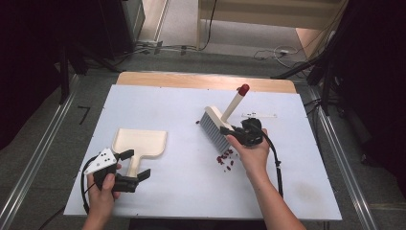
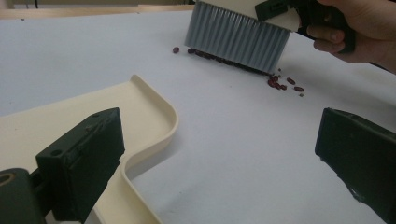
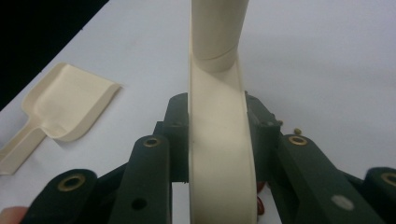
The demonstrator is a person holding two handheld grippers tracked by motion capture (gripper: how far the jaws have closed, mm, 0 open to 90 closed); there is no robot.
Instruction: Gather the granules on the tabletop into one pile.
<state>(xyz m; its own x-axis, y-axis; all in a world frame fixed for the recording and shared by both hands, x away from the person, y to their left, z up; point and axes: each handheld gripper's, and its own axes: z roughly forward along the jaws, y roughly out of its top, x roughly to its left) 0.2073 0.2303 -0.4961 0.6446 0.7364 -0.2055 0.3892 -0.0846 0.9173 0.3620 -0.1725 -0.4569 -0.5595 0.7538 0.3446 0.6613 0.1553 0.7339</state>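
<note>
The right gripper sits low over the middle of the bench, wrist bent inward, its jaws clamped on the cream back of the brush, whose handle slants up and away to a red tip. The left gripper rests near the front edge, jaws spread wide either side of the dustpan handle without pressing it. The brush's grey bristles stand on the white surface, and dark red beans lie scattered beside them; some beans are hidden behind the bristles. The dustpan lies flat, cream-coloured, mouth facing away from the person.
</note>
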